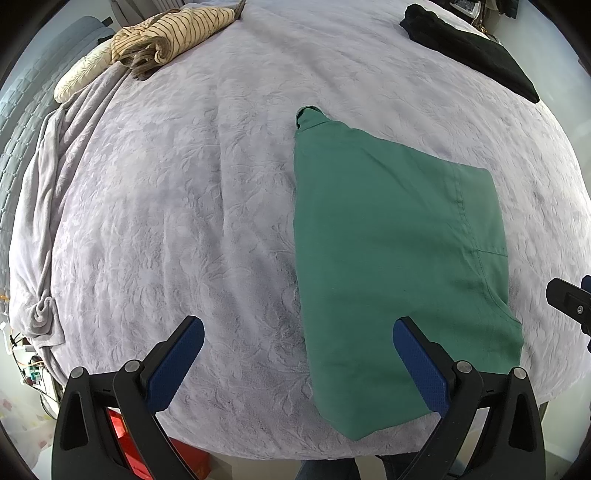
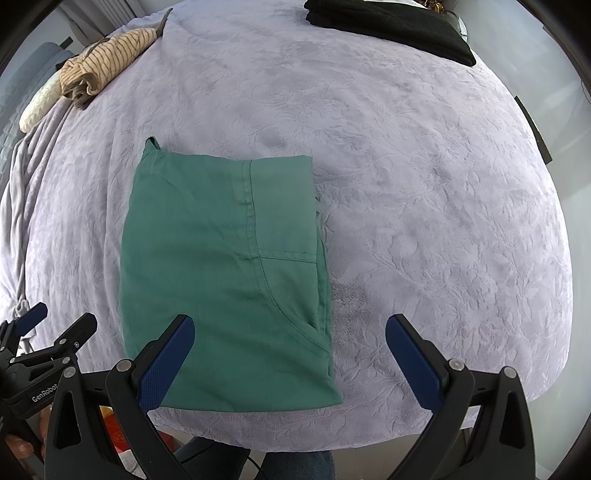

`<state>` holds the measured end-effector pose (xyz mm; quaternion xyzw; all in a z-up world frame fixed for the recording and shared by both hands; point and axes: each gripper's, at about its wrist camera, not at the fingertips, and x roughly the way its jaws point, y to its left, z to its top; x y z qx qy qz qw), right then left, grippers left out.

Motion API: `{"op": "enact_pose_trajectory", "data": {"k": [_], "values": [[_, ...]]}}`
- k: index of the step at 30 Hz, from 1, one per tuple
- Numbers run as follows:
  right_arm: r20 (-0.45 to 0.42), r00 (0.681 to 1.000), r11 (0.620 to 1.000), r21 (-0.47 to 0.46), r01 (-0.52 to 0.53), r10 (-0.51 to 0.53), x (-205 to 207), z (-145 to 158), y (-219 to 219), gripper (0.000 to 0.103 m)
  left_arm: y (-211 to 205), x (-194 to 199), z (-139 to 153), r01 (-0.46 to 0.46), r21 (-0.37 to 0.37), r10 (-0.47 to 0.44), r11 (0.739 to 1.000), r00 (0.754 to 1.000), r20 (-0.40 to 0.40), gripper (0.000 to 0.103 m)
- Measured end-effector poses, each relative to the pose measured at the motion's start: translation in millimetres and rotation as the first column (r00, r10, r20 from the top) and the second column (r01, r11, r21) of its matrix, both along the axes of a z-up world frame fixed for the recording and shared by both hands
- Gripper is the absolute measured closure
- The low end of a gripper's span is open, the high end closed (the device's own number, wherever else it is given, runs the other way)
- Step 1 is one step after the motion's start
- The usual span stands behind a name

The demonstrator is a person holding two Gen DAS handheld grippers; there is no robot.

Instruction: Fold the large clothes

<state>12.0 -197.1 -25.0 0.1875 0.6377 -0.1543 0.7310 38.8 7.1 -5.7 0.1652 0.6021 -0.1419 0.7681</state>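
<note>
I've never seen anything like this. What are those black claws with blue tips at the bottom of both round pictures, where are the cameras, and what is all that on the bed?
There is no robot here: a person holds a hand tool in each hand, each with two black fingers and blue pads. Each tool has a wide-angle camera looking forward along its fingers, hence the round, bulging pictures. One picture comes from the left gripper, the other from the right gripper. Both are open and hold nothing.

Below them is a bed with a pale lilac blanket. On it lies a green garment, already folded into a flat rectangle near the front edge. At the far side lie a crumpled striped beige garment and a folded black garment.
</note>
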Motion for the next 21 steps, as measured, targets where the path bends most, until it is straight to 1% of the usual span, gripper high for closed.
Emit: {"op": "enact_pose_trajectory", "data": {"k": [10, 16, 21], "values": [[-0.006, 1.000, 1.000, 0.004, -0.009, 0.009, 3.2, -3.6, 0.1, 0.000, 3.3, 8.8, -4.3, 0.001, 0.005, -0.001, 1.000, 1.000, -0.023, 0.000], [-0.011, 1.000, 1.000, 0.008, -0.012, 0.012, 5.2, -5.9, -2.7, 0.000, 3.7, 10.1, -2.2, 0.017, -0.005, -0.017, 1.000, 1.000, -0.008, 0.000], [-0.012, 1.000, 1.000, 0.010, -0.014, 0.014, 5.6, -6.6, -2.5, 0.000, 3.4, 11.9, -2.4, 0.023, -0.005, -0.023, 1.000, 1.000, -0.010, 0.000]]}}
